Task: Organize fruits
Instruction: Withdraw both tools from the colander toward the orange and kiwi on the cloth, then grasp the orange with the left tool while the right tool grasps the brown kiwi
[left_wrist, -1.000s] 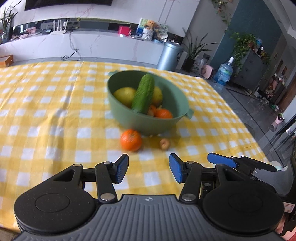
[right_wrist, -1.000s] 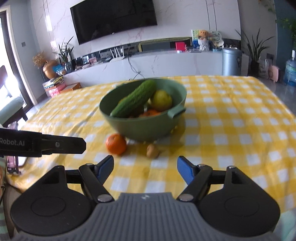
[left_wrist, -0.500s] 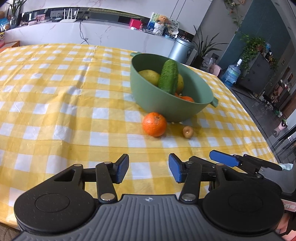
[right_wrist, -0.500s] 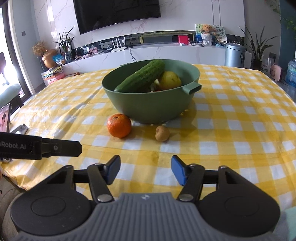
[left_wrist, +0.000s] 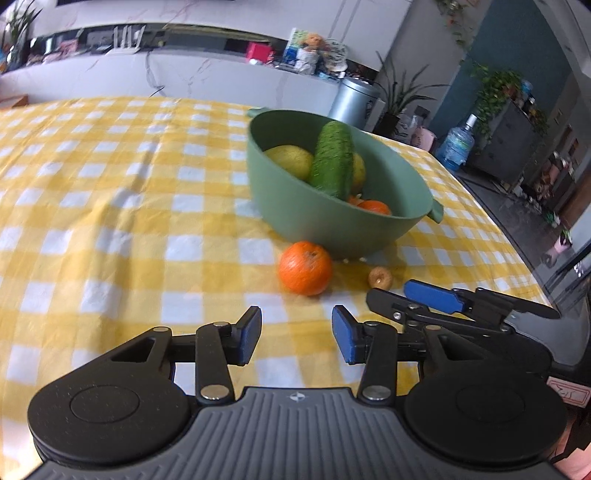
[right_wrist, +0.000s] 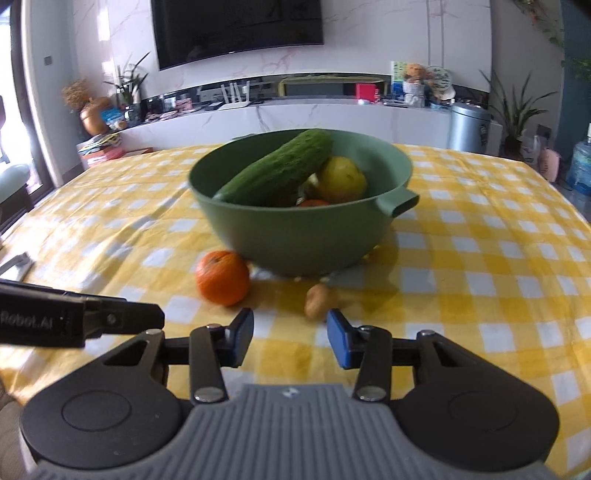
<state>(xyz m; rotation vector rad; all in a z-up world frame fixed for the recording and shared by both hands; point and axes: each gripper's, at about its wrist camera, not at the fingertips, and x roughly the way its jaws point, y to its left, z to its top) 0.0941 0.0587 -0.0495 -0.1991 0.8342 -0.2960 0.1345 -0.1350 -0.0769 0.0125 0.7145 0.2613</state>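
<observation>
Both grippers, left and right, low over tablecloth, fingers parted.

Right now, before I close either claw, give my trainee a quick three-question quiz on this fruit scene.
1. True or false: the orange lies inside the green bowl.
2. Which item lies nearest ahead of the right claw? A) the cucumber B) the small brown fruit C) the yellow fruit
3. Fill in: both the left claw and the right claw are ____ and hold nothing.

Key:
1. False; it lies on the checked tablecloth, beside the bowl.
2. B
3. open
</observation>
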